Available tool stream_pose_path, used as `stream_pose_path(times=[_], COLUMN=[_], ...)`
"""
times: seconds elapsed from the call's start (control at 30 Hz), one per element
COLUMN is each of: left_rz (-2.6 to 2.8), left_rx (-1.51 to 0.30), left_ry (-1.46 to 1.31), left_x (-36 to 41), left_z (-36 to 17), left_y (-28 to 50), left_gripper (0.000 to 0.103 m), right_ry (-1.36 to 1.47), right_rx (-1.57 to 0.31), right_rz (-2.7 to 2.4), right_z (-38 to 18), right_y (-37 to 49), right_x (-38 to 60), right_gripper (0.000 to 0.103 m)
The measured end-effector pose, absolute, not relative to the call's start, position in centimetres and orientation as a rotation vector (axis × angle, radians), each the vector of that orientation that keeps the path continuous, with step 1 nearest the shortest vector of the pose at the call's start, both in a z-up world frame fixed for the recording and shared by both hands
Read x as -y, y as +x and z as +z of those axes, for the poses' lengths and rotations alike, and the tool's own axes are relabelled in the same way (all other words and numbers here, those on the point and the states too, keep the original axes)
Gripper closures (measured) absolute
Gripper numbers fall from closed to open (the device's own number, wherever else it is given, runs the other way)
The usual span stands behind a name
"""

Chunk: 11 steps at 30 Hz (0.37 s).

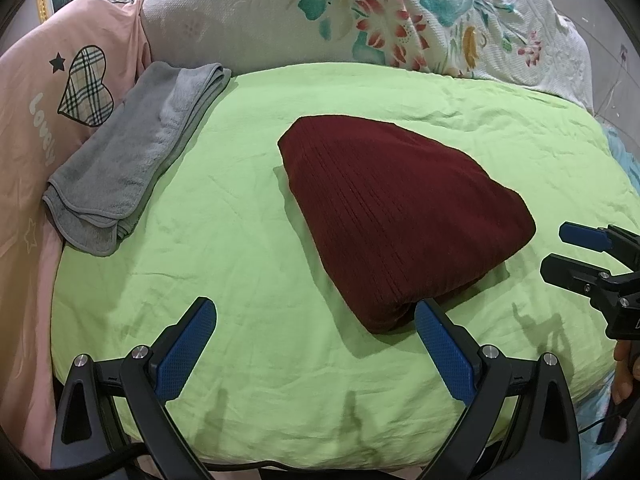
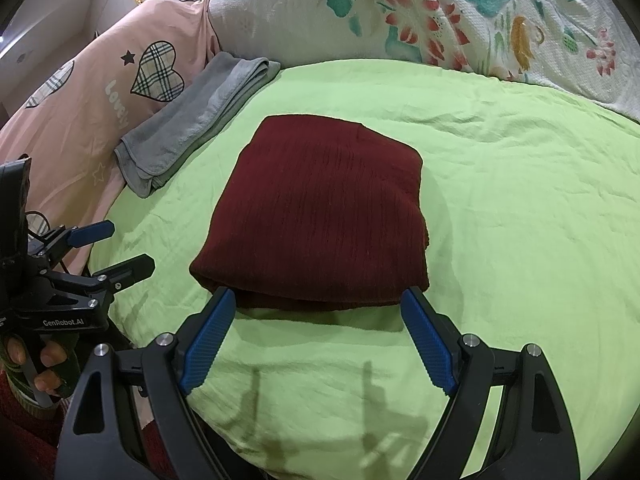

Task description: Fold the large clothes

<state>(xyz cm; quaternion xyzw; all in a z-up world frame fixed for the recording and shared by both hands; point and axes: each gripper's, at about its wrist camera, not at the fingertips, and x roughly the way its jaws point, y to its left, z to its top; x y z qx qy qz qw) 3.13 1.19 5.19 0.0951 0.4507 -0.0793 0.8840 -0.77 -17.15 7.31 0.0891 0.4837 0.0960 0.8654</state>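
On the green sheet (image 2: 500, 208), mid-bed, the maroon garment (image 2: 320, 216) lies folded into a compact stack. Left gripper (image 1: 316, 344) and right gripper (image 2: 316, 332) are held apart, gripping nothing. Folding is judged essentially finished; next, tidying or moving it beside the grey towel (image 2: 192, 120) is probably called for.

Green sheet (image 1: 248, 240) fills centre frame. Folded grey towel (image 1: 132, 156) left; pink bedding (image 1: 36, 120) far left; floral quilt (image 1: 400, 16) top.
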Motion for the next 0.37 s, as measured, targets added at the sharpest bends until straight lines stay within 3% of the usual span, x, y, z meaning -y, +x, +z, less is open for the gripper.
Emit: stream_pose_path(times=[0.37], left_rz=[-0.165], left_rx=[-0.937], left_ry=[0.194], left_x=[-1.25], left_z=[5.19], left_y=[3.17], left_gripper=[0.003], right_ry=[0.187], right_rx=[-1.013], right_rz=[0.202], right_z=[7.33], right_y=[-0.66], right_x=[17.16], right_gripper=[0.018])
